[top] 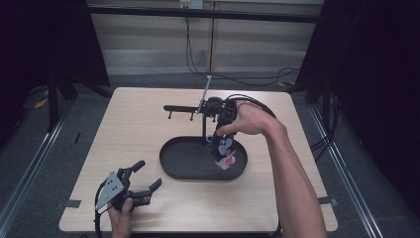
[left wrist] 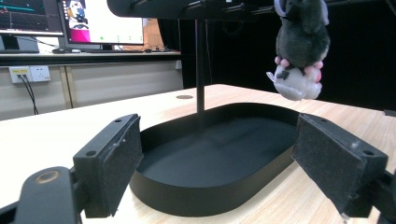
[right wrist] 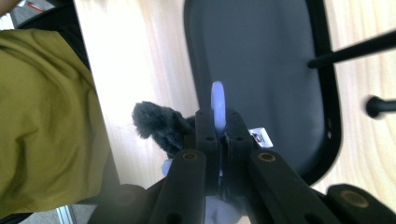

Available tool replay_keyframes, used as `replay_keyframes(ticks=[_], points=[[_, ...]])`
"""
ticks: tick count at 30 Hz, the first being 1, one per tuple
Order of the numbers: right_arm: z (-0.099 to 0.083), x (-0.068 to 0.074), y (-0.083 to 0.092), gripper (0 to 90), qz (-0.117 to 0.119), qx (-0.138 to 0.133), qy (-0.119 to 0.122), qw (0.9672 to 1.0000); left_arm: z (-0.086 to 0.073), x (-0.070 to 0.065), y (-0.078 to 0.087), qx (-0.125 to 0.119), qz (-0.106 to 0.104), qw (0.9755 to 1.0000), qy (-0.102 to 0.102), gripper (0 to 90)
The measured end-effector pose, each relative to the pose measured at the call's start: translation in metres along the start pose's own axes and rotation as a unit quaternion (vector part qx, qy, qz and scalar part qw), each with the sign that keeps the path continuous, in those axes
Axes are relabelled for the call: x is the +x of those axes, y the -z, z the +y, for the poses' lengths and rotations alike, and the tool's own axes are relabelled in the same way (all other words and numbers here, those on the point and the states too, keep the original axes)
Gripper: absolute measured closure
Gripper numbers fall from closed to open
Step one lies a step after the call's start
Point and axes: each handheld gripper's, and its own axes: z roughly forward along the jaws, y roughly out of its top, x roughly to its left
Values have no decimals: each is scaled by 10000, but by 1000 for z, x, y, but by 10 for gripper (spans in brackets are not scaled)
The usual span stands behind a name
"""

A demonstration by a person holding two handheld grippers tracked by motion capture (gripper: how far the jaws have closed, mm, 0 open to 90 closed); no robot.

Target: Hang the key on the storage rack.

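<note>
The right gripper [top: 221,141] grasps the plush toy [top: 225,151] between clenched jaws, above the right of the black tray [top: 171,161]. Lower it vertically, clear of the stand [top: 203,111]. The left gripper [top: 143,181] rests released on the near-left bench [top: 133,119].

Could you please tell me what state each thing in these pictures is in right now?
Plush toy: hanging in the air above the tray, clamped at its top.
Right gripper: jaws shut on the plush toy, pointing down.
Left gripper: jaws open, nothing between them, low over the table.
Tray: nothing lying in it, flat on the table.
Stand: upright, by the tray.
</note>
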Motion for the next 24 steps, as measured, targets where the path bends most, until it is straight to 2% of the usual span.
replay_keyframes(ticks=[8,9,16,24], points=[[7,-11,12,874,-95,59,-104,9999,0,0,0,-25,-9,10000,3,155],[10,-14,12,874,-145,140,-101,9997,0,0,0,-44,-10,10000,5,155],[13,-27,11,874,-139,164,-191,9996,0,0,0,-45,-22,10000,8,155],[7,-36,11,874,-171,201,-369,9990,0,0,0,-43,-26,10000,5,155]])
